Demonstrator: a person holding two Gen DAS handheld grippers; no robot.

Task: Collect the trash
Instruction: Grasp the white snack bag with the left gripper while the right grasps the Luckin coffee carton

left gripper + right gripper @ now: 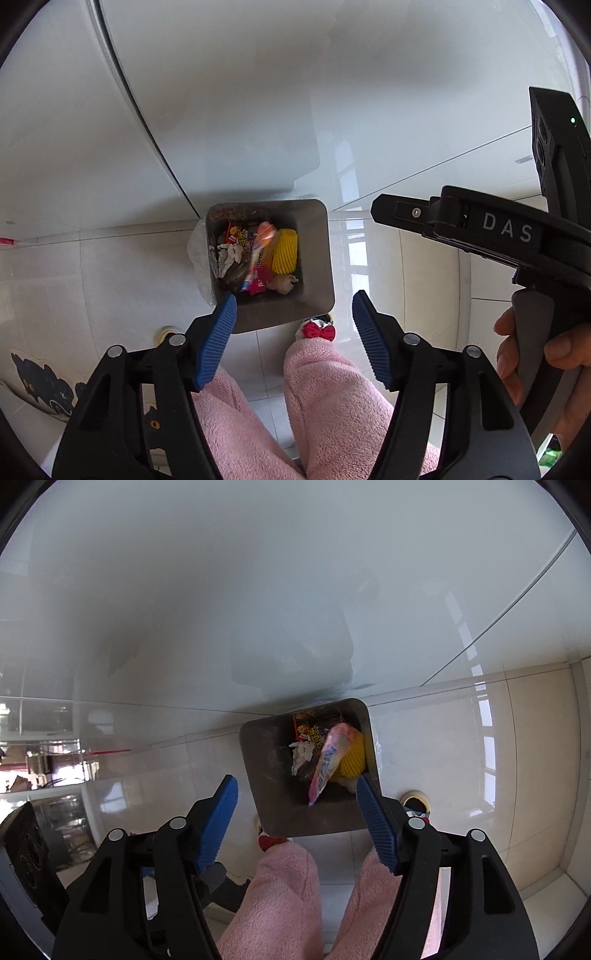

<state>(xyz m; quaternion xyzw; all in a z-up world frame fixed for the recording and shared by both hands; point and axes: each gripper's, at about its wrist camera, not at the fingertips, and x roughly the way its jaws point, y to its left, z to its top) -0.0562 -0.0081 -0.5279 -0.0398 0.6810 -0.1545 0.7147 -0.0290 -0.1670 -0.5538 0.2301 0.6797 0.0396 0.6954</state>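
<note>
Both grippers point steeply down over a grey square metal trash bin (314,258) standing on the pale glossy tiled floor (92,280) against a white wall panel.

The left gripper (293,317) has its 2 blue ribbed fingers (218,343) spread apart and released, with nothing between them. The bin lies just beyond the fingertips, its near rim partly behind the left finger.

The right gripper (295,797) is likewise released, its blue ribbed fingers (376,823) wide apart and gripping nothing. The bin's near wall sits between the 2 fingertips, and the right finger overlaps the bin's right rim.

A pink and orange cone-shaped candy wrapper (330,760) appears above the other trash; whether it is falling or resting cannot be told. Around it in the bin lie a yellow foam fruit net (285,254), crumpled white tissue (229,256) and colourful snack packets (240,236).

In the left view, a hand (535,362) grips the right gripper's grey handle at the right edge. Below the fingers in both views are the person's legs in pink fluffy trousers (325,398), with a red bow (317,330) at one foot beside the bin.
</note>
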